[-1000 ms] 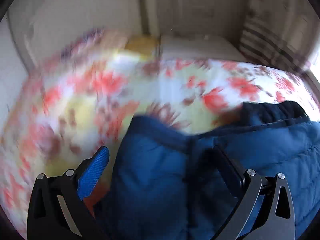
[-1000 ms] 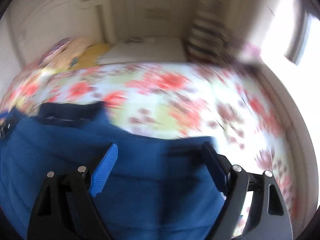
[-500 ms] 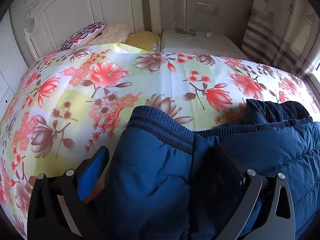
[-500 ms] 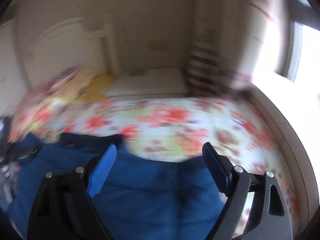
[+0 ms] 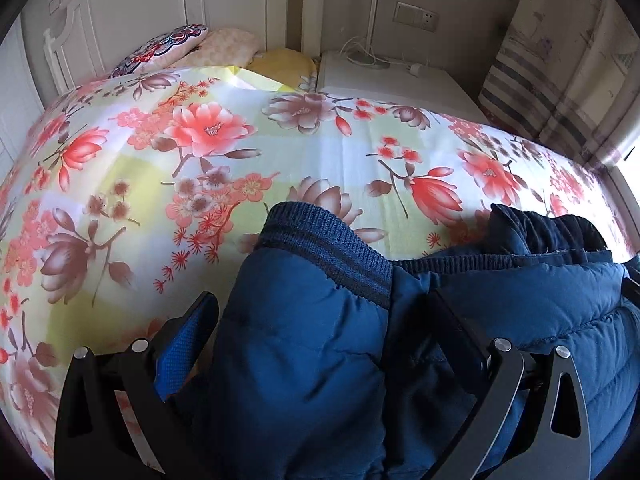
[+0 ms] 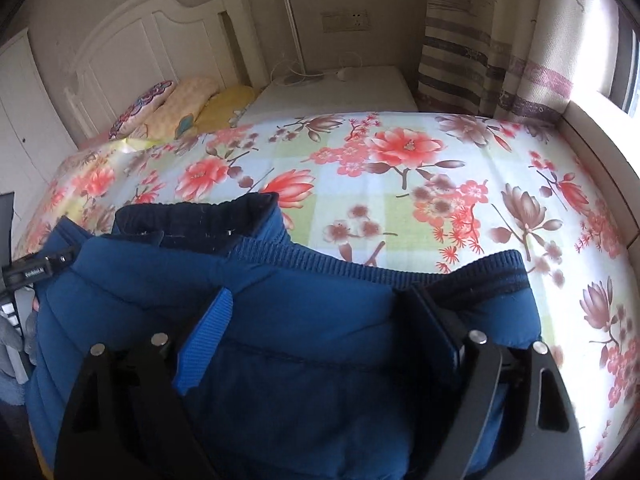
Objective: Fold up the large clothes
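Observation:
A blue padded jacket (image 5: 304, 344) with dark ribbed cuffs and collar lies on the flowered bed sheet (image 5: 224, 168). In the left wrist view its folded sleeve fills the space between the fingers of my left gripper (image 5: 320, 308), which stands open over it. In the right wrist view the jacket (image 6: 304, 320) lies under my right gripper (image 6: 316, 300), also open, with its dark collar (image 6: 200, 216) farther off to the left and a ribbed cuff (image 6: 492, 272) to the right.
Pillows (image 5: 188, 46) lie against the white headboard (image 6: 132, 52). A white bedside cabinet (image 6: 336, 88) with a lamp cable stands behind the bed. Striped curtains (image 6: 480, 48) hang at the right by the window. The other gripper's body (image 6: 32, 272) shows at the left edge.
Both views have steadied after fast motion. The right gripper has tilted back down over the jacket. The left gripper has kept its place over the folded sleeve.

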Motion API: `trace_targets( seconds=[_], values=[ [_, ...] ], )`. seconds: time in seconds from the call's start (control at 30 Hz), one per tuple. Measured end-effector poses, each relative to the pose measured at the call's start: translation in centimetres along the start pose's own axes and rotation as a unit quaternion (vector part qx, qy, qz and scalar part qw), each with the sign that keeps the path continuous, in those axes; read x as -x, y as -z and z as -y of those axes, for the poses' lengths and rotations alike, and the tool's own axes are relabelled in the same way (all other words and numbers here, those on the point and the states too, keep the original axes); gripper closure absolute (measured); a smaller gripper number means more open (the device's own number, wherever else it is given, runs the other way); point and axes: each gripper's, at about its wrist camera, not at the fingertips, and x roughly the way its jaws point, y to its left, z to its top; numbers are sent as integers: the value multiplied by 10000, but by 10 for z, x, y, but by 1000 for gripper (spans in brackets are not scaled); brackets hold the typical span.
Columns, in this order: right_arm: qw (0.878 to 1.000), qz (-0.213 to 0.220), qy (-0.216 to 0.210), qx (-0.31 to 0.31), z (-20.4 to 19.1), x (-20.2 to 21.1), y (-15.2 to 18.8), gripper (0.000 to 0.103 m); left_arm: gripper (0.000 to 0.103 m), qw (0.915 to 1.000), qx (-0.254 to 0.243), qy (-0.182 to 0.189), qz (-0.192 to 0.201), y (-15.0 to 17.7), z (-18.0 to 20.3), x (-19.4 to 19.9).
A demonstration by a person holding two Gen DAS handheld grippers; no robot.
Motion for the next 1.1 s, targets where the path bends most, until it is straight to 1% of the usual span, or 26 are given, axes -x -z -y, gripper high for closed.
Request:
trace_targets(
  seconds=[0.03,0.07,0.1,0.13,0.17,0.2,0.23,0.3,0.33,0.37,0.4,0.47,0.5,0.57,0.67,0.73,0.8,0.83,0.87,0.9,0.93,0.97,1.0,1.03,1.07,1.1],
  values=[
    [10000,-23,11,9,-1,0,-1,15,4,10000,-27,-67,32,0,1,2],
    [10000,-34,35,20,-3,1,-3,15,4,9995,-35,-276,155,0,4,10],
    [9998,10,198,53,-6,6,-4,17,4,9974,-22,-603,390,1,7,25],
    [9992,80,374,88,-10,11,-3,16,4,9959,5,-682,601,4,13,42],
    [9982,280,498,188,-22,29,-1,16,4,9961,22,-416,782,6,18,58],
    [9982,398,362,268,-29,37,1,16,4,9955,-21,-28,949,10,29,77],
    [9975,533,178,421,-42,49,4,15,4,9944,-173,130,1035,13,42,90],
    [9927,596,142,1041,-79,66,15,13,4,9919,-581,58,1130,22,72,103],
    [9897,524,154,1323,-95,67,21,13,4,9900,-872,68,1103,29,91,103],
    [9866,404,78,1578,-111,64,28,13,4,9890,-1110,154,961,36,107,95],
    [9846,265,4,1729,-120,58,35,13,4,9887,-1278,107,779,42,118,81],
    [9794,-81,270,2000,-132,30,53,11,4,9887,-1424,-173,435,51,128,52],
    [9804,-42,253,1952,-131,24,56,6,4,9894,-1397,-142,370,52,128,42],
    [9851,-38,118,1714,-124,18,55,5,4,9927,-1163,41,308,47,120,37],
    [9848,-70,135,1728,-126,16,55,5,4,9929,-1141,117,312,49,116,41],
    [9867,1,83,1621,-119,24,54,8,4,9932,-1011,22,571,51,102,58],
    [9894,310,278,1391,-98,45,52,8,4,9940,-685,-160,843,52,71,75],
    [9906,439,324,1257,-86,52,51,8,4,9944,-550,-272,861,51,52,75],
    [9927,551,463,967,-60,62,50,8,4,9952,-402,-360,814,51,36,73],
    [9936,547,571,802,-44,63,50,8,4,9967,-222,-367,684,50,19,66],
    [9954,423,694,500,-15,59,52,7,4,9990,123,-117,411,50,-2,54],
    [9970,283,660,273,2,52,54,7,4,9975,542,417,203,50,-20,43],
    [9992,188,332,-90,22,44,58,7,4,9951,744,631,142,51,-28,40],
    [9984,270,-135,-486,40,38,62,7,4,9936,862,717,128,50,-32,38],
    [9978,320,-168,-552,43,37,63,7,4,9944,810,655,151,50,-30,37],
    [9984,325,-35,-460,38,37,63,8,4,9953,746,586,178,50,-27,38]
  ],
)
